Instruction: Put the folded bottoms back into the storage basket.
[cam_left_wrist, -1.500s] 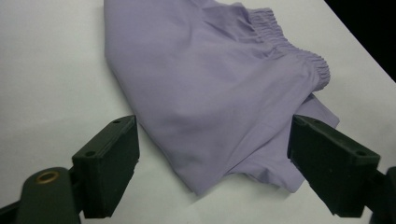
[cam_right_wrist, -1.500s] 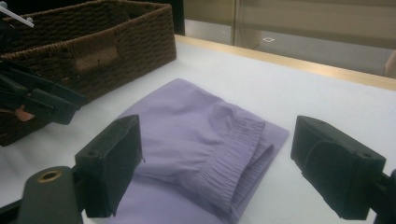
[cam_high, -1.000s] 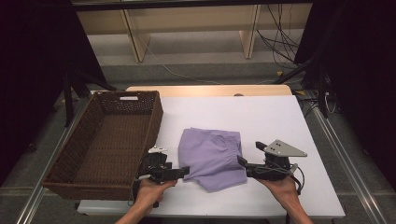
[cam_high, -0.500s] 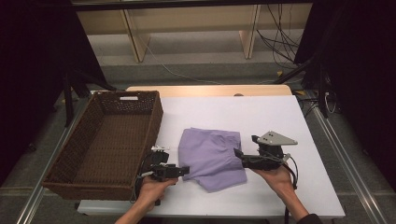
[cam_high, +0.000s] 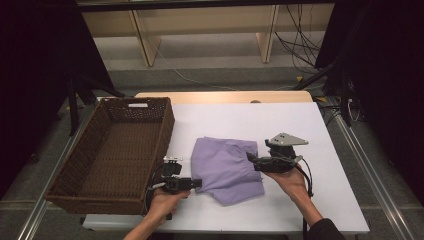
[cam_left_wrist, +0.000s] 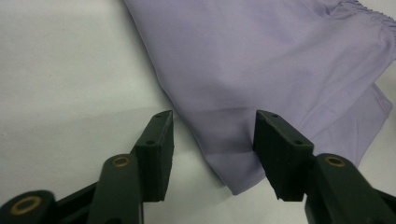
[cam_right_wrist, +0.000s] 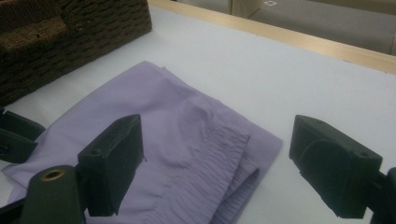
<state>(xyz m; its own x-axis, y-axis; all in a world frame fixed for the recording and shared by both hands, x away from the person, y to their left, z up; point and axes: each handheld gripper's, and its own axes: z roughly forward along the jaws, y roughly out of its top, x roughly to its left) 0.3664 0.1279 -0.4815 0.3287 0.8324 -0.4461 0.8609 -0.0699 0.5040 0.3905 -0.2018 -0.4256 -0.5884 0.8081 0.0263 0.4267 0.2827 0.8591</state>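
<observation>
there, purple cloth (cam_high: 227, 170) between grippers

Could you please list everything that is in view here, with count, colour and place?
Garment: one, lilac, folded, with a gathered elastic edge, on the table between the two claws.
Basket: one, dark brown wicker, rectangular, nothing inside, at the table's left side.
Table: one, white top with a pale wooden strip along the far edge.
Shelving: pale wood, on the floor beyond the table.
Cables: several, black, on the floor at the far right.
Left claw: one, black, jaws open, straddling the garment's near left edge.
Right claw: one, black with a grey three-cornered plate on top, jaws wide open over the garment's gathered right edge.
Hands: two, one holding each claw, entering from the bottom of the high view.
</observation>
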